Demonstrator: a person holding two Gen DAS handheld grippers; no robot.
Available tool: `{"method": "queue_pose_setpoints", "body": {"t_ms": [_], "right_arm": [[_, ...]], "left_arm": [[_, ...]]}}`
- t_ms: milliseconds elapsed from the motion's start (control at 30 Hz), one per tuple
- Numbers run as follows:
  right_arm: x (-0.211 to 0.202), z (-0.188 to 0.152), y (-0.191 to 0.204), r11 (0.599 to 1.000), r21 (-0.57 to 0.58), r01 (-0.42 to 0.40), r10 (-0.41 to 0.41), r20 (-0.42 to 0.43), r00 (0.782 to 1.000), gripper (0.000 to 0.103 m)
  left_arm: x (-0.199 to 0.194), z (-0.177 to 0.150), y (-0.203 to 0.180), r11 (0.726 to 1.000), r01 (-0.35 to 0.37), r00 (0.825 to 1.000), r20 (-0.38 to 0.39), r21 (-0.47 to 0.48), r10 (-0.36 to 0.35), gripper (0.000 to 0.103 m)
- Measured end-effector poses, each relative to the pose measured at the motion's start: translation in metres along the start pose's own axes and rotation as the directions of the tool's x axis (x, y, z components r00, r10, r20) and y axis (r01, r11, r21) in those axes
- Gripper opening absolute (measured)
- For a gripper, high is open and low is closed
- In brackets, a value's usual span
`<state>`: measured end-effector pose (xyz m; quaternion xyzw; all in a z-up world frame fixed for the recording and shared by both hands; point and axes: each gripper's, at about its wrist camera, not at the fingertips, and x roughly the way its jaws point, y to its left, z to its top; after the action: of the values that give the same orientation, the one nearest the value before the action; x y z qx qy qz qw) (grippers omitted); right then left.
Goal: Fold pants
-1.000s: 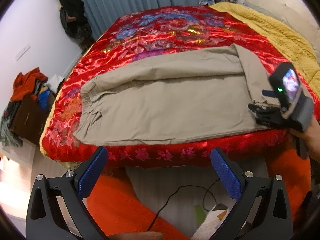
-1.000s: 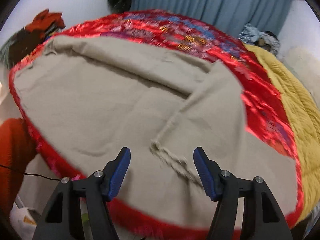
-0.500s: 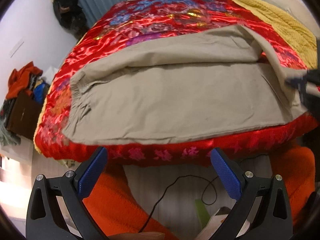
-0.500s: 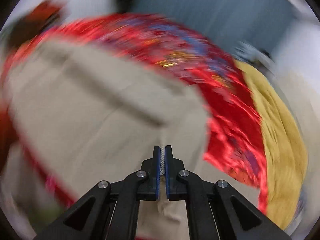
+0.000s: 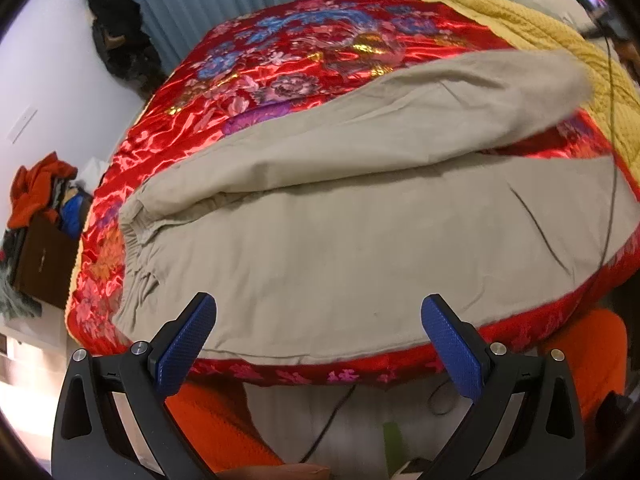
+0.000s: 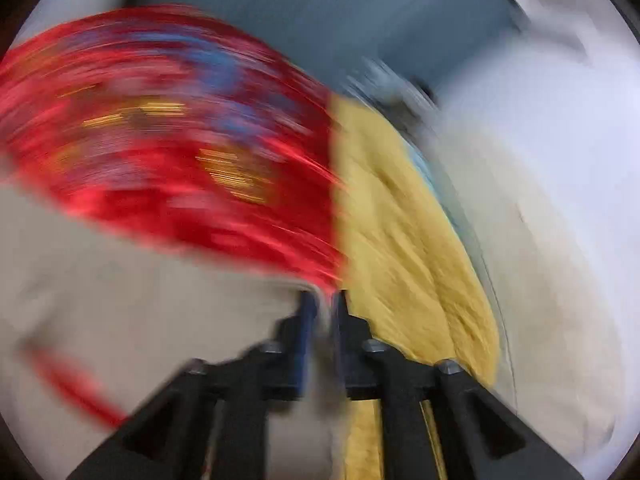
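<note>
Beige pants (image 5: 360,248) lie flat across a red flowered quilt (image 5: 320,48), waistband to the left. The far leg (image 5: 460,108) is raised and stretched to the right, its end blurred. My left gripper (image 5: 316,340) hangs open over the near edge of the pants and touches nothing. The right wrist view is smeared by motion. There my right gripper (image 6: 323,312) has its jaws a little apart and opening. Red quilt shows between the tips, and beige cloth (image 6: 140,320) reaches up to the left finger. The pads do not press on it.
A yellow blanket (image 5: 540,40) covers the right side of the bed, and a thin black cable (image 5: 610,152) hangs across it. Orange trouser legs (image 5: 216,424) and floor cables lie below the bed edge. Piled clothes (image 5: 36,188) sit at the left wall.
The right gripper shut on the far leg's hem and swept it up and to the right; its jaws now stand slightly apart. The left gripper moved in closer over the pants, still open.
</note>
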<state>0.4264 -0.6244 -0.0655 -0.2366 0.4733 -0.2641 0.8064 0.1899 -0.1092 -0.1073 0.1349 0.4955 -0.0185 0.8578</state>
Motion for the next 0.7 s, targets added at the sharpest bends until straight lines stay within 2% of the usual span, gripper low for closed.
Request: {"method": "queue_pose_setpoints", "body": {"t_ms": [33, 100, 167, 233, 267, 300, 333, 400, 467, 500, 533, 567, 600, 667, 700], "right_arm": [[0.02, -0.003, -0.011, 0.999, 0.012, 0.033, -0.032, -0.049, 0.998, 0.026], [0.034, -0.011, -0.008, 1.0, 0.002, 0.026, -0.026, -0.084, 0.996, 0.03], [0.034, -0.025, 0.015, 0.996, -0.006, -0.085, 0.084, -0.083, 0.993, 0.03], [0.022, -0.025, 0.061, 0.965, -0.043, -0.258, 0.254, -0.074, 0.964, 0.03], [0.011, -0.016, 0.097, 0.911, -0.079, -0.404, 0.4, -0.067, 0.914, 0.03], [0.001, -0.009, 0.125, 0.861, -0.111, -0.496, 0.492, -0.061, 0.869, 0.03], [-0.015, -0.003, 0.154, 0.795, -0.147, -0.588, 0.588, -0.052, 0.808, 0.03], [-0.043, 0.024, 0.219, 0.611, -0.226, -0.759, 0.77, -0.055, 0.636, 0.03], [-0.071, 0.053, 0.287, 0.413, -0.291, -0.863, 0.884, -0.101, 0.457, 0.03], [-0.086, 0.071, 0.323, 0.335, -0.34, -0.879, 0.909, -0.129, 0.396, 0.03], [-0.097, 0.09, 0.357, 0.273, -0.391, -0.879, 0.92, -0.161, 0.358, 0.03], [-0.1, 0.098, 0.378, 0.241, -0.416, -0.877, 0.921, -0.187, 0.342, 0.03], [-0.104, 0.115, 0.409, 0.211, -0.457, -0.864, 0.915, -0.22, 0.34, 0.03], [-0.102, 0.133, 0.44, 0.174, -0.491, -0.854, 0.902, -0.267, 0.338, 0.03], [-0.098, 0.145, 0.458, 0.16, -0.512, -0.844, 0.887, -0.3, 0.35, 0.03]], "left_arm": [[0.005, -0.003, 0.003, 1.0, 0.0, 1.0, -0.006, -0.012, 0.0, 0.102], [0.018, -0.008, 0.008, 1.0, -0.002, 1.0, -0.03, -0.026, 0.001, 0.102], [0.037, -0.015, 0.012, 0.999, 0.009, 0.997, -0.078, -0.043, -0.012, 0.102], [0.052, -0.018, 0.012, 0.998, 0.026, 0.992, -0.121, -0.05, -0.032, 0.102], [0.056, -0.019, 0.013, 0.998, 0.036, 0.991, -0.128, -0.053, -0.043, 0.102], [0.057, -0.02, 0.013, 0.998, 0.039, 0.991, -0.126, -0.054, -0.046, 0.102], [0.057, -0.02, 0.015, 0.998, 0.04, 0.992, -0.119, -0.056, -0.047, 0.102], [0.058, -0.02, 0.022, 0.997, 0.037, 0.994, -0.105, -0.065, -0.044, 0.102], [0.061, -0.022, 0.032, 0.996, 0.037, 0.993, -0.104, -0.086, -0.046, 0.102], [0.063, -0.022, 0.038, 0.994, 0.039, 0.993, -0.109, -0.098, -0.049, 0.102], [0.064, -0.023, 0.045, 0.993, 0.04, 0.992, -0.113, -0.107, -0.052, 0.102], [0.066, -0.025, 0.052, 0.992, 0.039, 0.992, -0.118, -0.117, -0.053, 0.102], [0.069, -0.028, 0.059, 0.991, 0.033, 0.991, -0.123, -0.129, -0.049, 0.102], [0.075, -0.033, 0.072, 0.989, 0.012, 0.991, -0.132, -0.149, -0.032, 0.102], [0.078, -0.035, 0.076, 0.988, 0.004, 0.99, -0.138, -0.156, -0.026, 0.102]]}}
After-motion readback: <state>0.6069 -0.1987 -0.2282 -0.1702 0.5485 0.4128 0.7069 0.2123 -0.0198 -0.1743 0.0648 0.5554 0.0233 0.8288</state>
